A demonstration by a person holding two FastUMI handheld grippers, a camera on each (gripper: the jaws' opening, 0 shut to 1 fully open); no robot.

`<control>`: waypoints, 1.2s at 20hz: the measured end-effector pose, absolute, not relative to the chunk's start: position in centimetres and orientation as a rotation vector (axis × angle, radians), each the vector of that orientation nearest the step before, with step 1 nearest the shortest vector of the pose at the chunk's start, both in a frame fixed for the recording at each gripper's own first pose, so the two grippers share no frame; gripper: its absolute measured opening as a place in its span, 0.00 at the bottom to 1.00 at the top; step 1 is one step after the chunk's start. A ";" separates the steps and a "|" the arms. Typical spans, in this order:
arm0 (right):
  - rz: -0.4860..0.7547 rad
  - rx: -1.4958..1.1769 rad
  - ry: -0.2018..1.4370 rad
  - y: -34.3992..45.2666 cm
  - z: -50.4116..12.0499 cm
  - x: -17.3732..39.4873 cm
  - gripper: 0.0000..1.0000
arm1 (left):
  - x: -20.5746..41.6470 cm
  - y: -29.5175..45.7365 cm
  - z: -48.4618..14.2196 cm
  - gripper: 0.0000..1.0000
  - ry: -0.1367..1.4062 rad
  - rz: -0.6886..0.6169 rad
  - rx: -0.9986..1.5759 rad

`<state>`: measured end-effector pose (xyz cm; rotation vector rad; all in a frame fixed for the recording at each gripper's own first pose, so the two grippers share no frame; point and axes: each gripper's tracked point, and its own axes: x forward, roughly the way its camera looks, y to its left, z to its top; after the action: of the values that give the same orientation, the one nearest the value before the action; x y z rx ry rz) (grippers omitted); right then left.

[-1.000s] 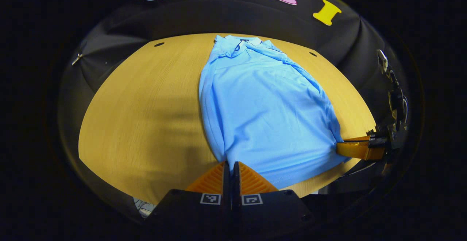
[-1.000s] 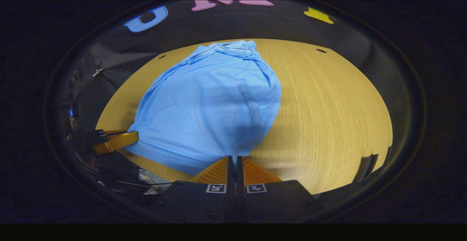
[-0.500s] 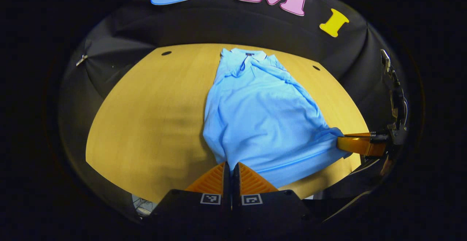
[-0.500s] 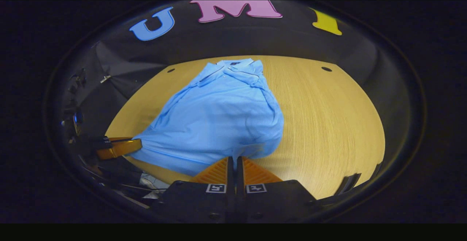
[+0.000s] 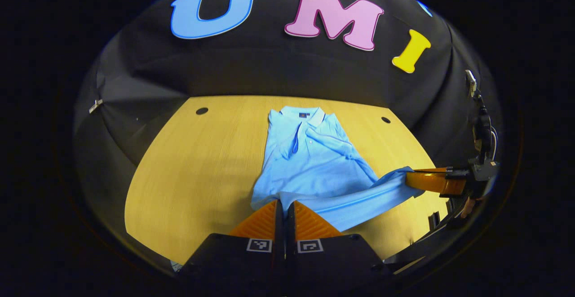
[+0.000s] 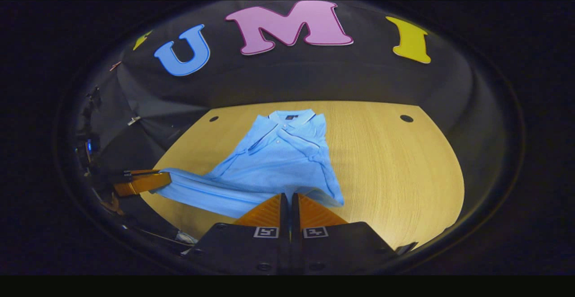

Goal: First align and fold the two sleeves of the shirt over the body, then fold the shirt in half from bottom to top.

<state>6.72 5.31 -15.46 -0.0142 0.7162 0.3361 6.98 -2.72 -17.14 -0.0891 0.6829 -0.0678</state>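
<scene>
A light blue polo shirt lies on the wooden table with its collar toward the far wall and both sleeves folded over the body. My left gripper is shut on the hem's left corner. My right gripper is shut on the hem's right corner. In the left gripper view, the right gripper holds its corner at the right. In the right gripper view, the left gripper holds its corner at the left. The hem hangs lifted between them above the table, over the shirt's lower part.
The wooden table has small dark holes near its far corners. The black cloth wall rises right behind the table. A stand with cables is at the far right in the left gripper view.
Both grippers have risen and moved toward the collar with the hem. The shirt's lower part has come off the table and the visible body looks shorter.
</scene>
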 end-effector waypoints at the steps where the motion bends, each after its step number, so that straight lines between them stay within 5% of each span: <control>1: 0.342 -0.014 0.698 5.5 -14.6 7.9 0.02 | 8.2 -2.7 -16.3 0.06 0.672 -0.067 -0.088; 3: 0.357 -0.024 0.666 5.9 -13.4 10.6 0.00 | 10.7 -2.6 -15.0 0.06 0.649 -0.064 -0.093; 5: 0.369 -0.027 0.637 6.4 -12.5 13.3 0.11 | 13.6 -2.3 -14.0 0.06 0.631 -0.059 -0.087; 6: 0.374 -0.021 0.623 6.7 -12.1 14.9 0.05 | 15.0 -2.2 -13.6 0.06 0.621 -0.056 -0.076; 8: 0.379 -0.011 0.593 7.3 -11.1 18.1 0.11 | 18.0 -1.8 -13.0 0.06 0.603 -0.048 -0.051; 15: 0.362 -0.016 0.498 8.3 -10.2 29.7 0.05 | 29.7 -1.2 -12.2 0.06 0.546 -0.042 -0.005; 16: 0.358 -0.016 0.495 8.3 -10.4 31.3 0.11 | 31.2 -1.1 -12.3 0.06 0.545 -0.039 -0.004; 17: 0.353 -0.017 0.487 8.4 -10.7 32.7 0.05 | 32.9 -0.8 -12.4 0.06 0.536 -0.035 -0.008; 24: 0.330 -0.055 0.469 9.5 -15.0 41.6 0.10 | 42.9 1.6 -18.2 0.11 0.515 -0.009 -0.032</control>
<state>41.56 9.53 -15.00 -0.0550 0.4691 0.3296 42.88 1.61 -18.16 -0.0325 0.5150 -0.0094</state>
